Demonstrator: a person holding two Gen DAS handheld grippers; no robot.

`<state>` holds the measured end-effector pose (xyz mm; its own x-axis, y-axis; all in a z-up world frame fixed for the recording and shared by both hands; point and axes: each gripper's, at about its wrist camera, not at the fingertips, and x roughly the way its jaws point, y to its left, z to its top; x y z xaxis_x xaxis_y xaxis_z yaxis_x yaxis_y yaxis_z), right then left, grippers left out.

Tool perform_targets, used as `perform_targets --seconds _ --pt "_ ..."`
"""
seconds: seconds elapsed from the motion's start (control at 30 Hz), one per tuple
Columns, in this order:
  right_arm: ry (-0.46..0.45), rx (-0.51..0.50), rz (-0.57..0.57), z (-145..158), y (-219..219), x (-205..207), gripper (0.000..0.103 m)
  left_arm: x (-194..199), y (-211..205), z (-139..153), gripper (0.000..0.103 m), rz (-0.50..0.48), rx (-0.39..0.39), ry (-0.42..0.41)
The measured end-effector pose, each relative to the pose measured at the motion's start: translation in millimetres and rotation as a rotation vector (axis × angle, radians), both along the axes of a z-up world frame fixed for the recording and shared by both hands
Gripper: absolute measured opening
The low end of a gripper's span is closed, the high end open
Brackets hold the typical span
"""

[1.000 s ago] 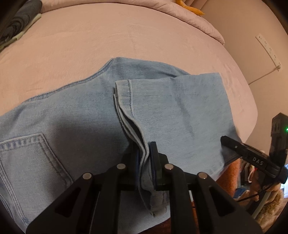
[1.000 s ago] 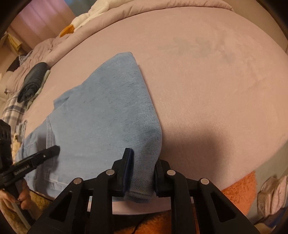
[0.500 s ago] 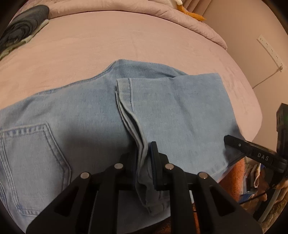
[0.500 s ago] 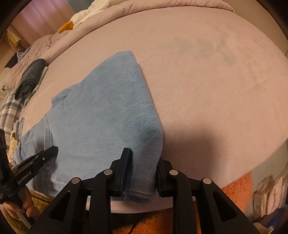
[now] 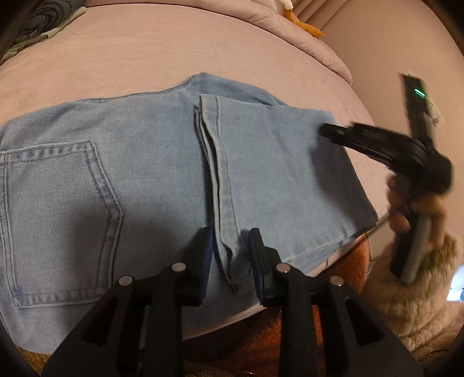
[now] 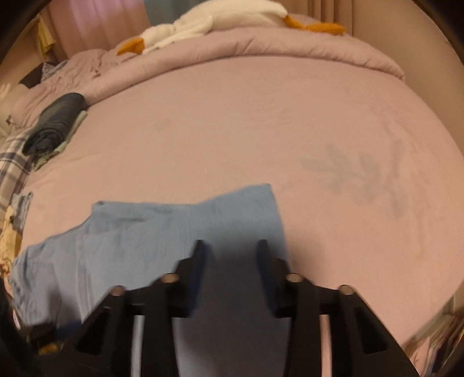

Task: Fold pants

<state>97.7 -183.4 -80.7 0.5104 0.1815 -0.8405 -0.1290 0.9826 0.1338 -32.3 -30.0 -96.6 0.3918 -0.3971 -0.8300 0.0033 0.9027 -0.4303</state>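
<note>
Light blue denim pants (image 5: 145,162) lie on the pink bed, legs folded over so the hems (image 5: 216,162) rest across the seat near a back pocket (image 5: 58,214). My left gripper (image 5: 230,246) is open, its fingers either side of the near hem end, not clamping it. My right gripper (image 6: 230,252) is open and empty, raised above the folded edge of the pants (image 6: 174,223). It shows blurred in the left wrist view (image 5: 377,142), above the right end of the pants.
The pink bedsheet (image 6: 261,116) stretches beyond the pants. A dark folded garment (image 6: 55,124) lies at the far left. A white and orange plush toy (image 6: 217,23) rests on the rolled duvet. An orange fluffy rug (image 5: 359,261) lies below the bed edge.
Both grippers opened and let go of the pants. The right gripper lifted up and away from the folded edge. The left gripper's jaws spread around the hem.
</note>
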Motion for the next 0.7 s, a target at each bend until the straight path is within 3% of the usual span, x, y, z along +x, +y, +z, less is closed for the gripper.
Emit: perform_targets --seconds 0.07,0.17,0.37,0.7 --pt "0.036 -0.042 -0.021 -15 6 17 0.027 -1 -3 0 0.028 -0.008 0.014 -0.001" --pt "0.025 -0.060 -0.022 -20 9 21 0.027 -3 -4 -1 0.028 -0.007 0.020 -0.004" --pt "0.023 -0.022 -0.034 -22 -2 21 0.021 -11 5 -4 0.030 0.012 -0.039 0.006" --pt "-0.010 -0.016 -0.077 -22 -3 6 0.021 -34 10 -2 0.027 0.005 -0.057 0.030"
